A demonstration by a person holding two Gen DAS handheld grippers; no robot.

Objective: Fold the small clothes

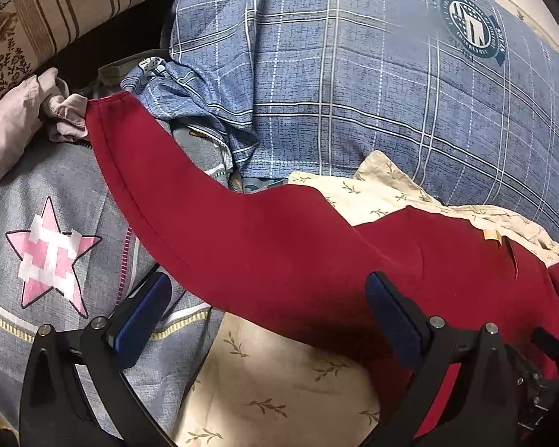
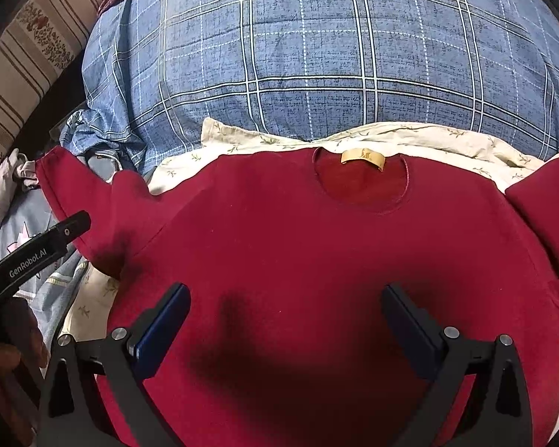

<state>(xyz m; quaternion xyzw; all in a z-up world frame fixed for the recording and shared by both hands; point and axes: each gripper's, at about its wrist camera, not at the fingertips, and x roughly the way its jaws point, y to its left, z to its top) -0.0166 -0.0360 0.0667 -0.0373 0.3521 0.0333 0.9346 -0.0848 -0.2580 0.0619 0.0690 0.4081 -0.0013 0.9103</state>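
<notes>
Red knit sweater (image 2: 298,253), flat, round-necked

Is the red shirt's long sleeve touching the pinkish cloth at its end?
Touching: in the left wrist view the sleeve cuff lies against the pinkish cloth.

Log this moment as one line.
red shirt flat, collar far | left sleeve outstretched | left claw open, empty | right claw open above shirt

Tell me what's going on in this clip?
A person is holding a gripper in each hand over a red shirt spread flat on a bed, neck label up. Both the left gripper and right gripper are open and grip nothing. One sleeve stretches out toward a pink cloth. Folding has not started.
</notes>
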